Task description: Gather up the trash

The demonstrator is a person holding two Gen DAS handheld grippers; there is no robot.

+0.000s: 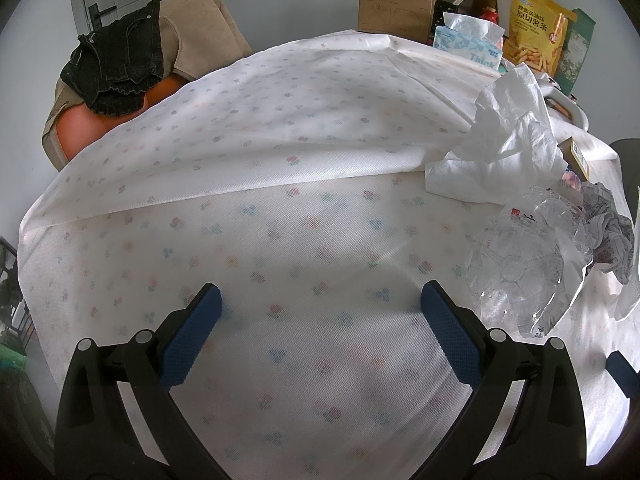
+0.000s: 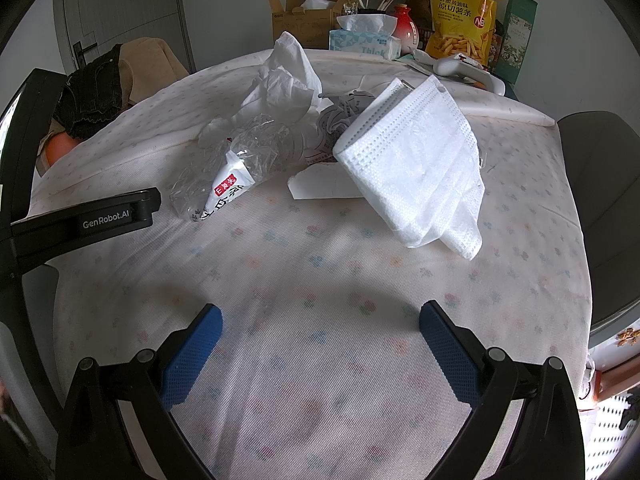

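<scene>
Trash lies in a pile on the flowered tablecloth (image 2: 320, 280). A white face mask (image 2: 416, 168) lies nearest on the right. A crushed clear plastic bottle (image 2: 232, 164) with a red and white label lies left of it. A crumpled white tissue (image 2: 284, 80) and a crumpled printed paper (image 2: 340, 120) sit behind. In the left wrist view the bottle (image 1: 520, 264), tissue (image 1: 508, 136) and paper (image 1: 608, 232) lie at the right. My left gripper (image 1: 320, 312) is open and empty over bare cloth. My right gripper (image 2: 320, 328) is open and empty, short of the mask.
A tissue box (image 2: 364, 40), a cardboard box (image 2: 304, 12), a yellow snack bag (image 2: 460, 20), a red jar (image 2: 404, 28) and a green carton (image 2: 516, 36) stand at the table's far edge. A chair with clothes (image 1: 132, 60) stands far left. A grey chair (image 2: 600, 184) is at the right.
</scene>
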